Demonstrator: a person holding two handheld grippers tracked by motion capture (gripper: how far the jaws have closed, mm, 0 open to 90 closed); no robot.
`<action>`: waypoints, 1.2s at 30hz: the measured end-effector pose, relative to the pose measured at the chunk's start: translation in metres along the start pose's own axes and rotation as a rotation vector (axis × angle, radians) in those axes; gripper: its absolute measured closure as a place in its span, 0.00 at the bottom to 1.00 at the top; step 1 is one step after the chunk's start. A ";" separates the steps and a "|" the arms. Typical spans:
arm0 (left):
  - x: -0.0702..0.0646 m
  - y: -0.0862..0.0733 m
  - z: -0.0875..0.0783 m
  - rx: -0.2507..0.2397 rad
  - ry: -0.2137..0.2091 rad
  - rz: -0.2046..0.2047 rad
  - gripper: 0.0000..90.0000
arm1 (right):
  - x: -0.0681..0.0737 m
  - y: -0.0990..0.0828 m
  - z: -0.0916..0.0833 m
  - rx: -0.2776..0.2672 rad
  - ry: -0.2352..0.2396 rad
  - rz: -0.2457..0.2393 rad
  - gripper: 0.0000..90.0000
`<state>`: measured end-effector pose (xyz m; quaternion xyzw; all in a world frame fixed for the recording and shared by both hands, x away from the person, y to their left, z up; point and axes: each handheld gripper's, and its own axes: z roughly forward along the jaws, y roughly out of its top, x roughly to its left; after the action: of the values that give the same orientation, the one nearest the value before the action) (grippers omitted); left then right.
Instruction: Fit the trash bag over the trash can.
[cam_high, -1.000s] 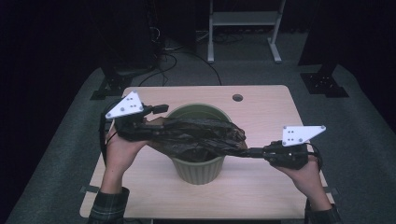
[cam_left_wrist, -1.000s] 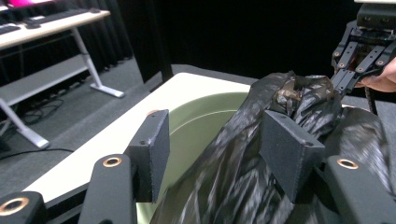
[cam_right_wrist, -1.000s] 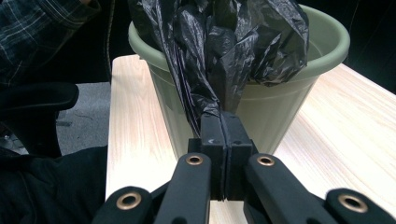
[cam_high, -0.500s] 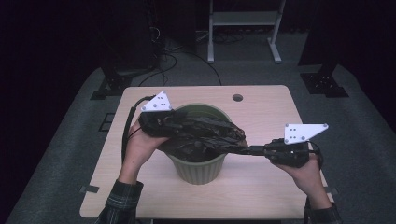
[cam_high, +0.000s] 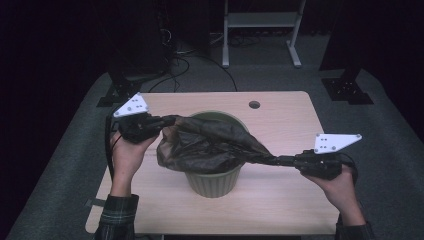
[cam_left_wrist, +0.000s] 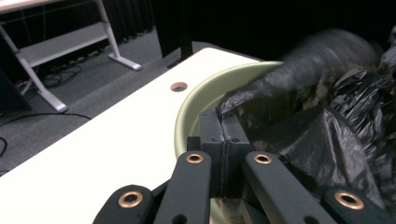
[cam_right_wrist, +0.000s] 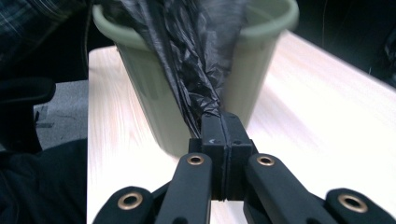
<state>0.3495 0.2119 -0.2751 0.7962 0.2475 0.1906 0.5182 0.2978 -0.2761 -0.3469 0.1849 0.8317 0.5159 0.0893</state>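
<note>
I am counting two grippers of mine, the left gripper (cam_high: 167, 121) and the right gripper (cam_high: 284, 161), one black bag (cam_high: 210, 145), one green bin (cam_high: 214, 181), and one table (cam_high: 280, 120).

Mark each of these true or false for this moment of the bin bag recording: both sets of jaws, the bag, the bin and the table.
1. The right gripper has its jaws shut on the black bag. True.
2. The green bin lies tipped on its side. False: it stands upright on the table.
3. The bag is stretched across the top of the bin between the two grippers. True.
4. The left gripper has its jaws wide open, clear of the bag. False: they have just closed, pinching the bag's edge.
5. The bag is white. False: it is black.
6. A round hole shows in the tabletop beyond the bin. True.
</note>
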 end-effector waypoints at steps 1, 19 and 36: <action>0.001 -0.003 -0.001 0.003 0.002 -0.001 1.00 | -0.001 -0.002 0.000 0.008 -0.001 0.009 0.91; 0.001 -0.005 -0.001 0.003 -0.003 0.006 1.00 | -0.004 0.059 -0.025 -0.205 -0.066 -0.045 0.63; 0.001 -0.004 0.000 0.002 -0.007 0.006 1.00 | -0.026 0.066 0.016 -0.139 -0.007 0.024 0.61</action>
<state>0.3498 0.2142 -0.2789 0.7980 0.2435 0.1893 0.5179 0.3412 -0.2467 -0.2964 0.1903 0.7912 0.5727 0.0988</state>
